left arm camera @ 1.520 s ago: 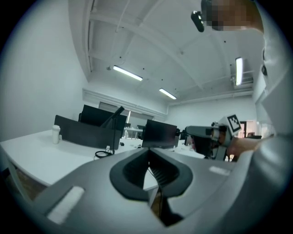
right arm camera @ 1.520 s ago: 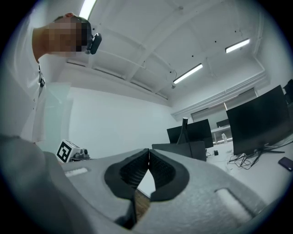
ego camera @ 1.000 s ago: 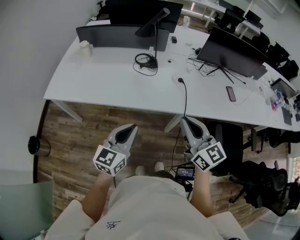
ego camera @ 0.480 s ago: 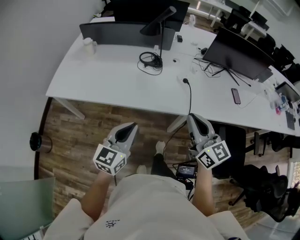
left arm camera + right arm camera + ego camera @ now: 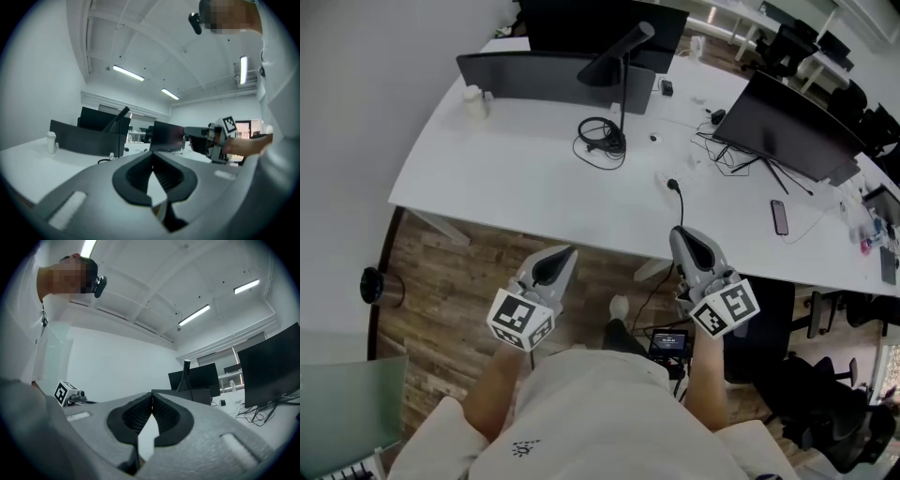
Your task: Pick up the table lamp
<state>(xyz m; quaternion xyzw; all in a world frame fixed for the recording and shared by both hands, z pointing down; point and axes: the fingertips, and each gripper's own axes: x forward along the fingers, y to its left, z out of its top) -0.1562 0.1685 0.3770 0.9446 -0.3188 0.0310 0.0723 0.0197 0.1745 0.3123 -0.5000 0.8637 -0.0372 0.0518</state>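
Observation:
The table lamp (image 5: 622,58) is dark, with a thin upright stem and a slanted head. It stands at the middle of the white desk (image 5: 506,178), beside a coil of black cable (image 5: 601,141). It also shows in the left gripper view as the lamp (image 5: 117,123) and in the right gripper view as the lamp (image 5: 185,375). My left gripper (image 5: 563,254) and right gripper (image 5: 679,234) hang in front of the desk's near edge, well short of the lamp. Both are shut with nothing between the jaws, as seen at the left gripper (image 5: 153,155) and right gripper (image 5: 151,395).
Dark monitors (image 5: 787,117) and a low dark screen (image 5: 544,77) stand on the desk, with a white bottle (image 5: 473,101) at left and a phone (image 5: 781,217) at right. A black cord (image 5: 678,199) hangs over the front edge. An office chair (image 5: 754,323) is at right, a round bin (image 5: 374,286) at left.
The desk has come closer to both grippers as the person stepped toward it. The right gripper now reaches the desk's front edge. Both jaws stayed shut.

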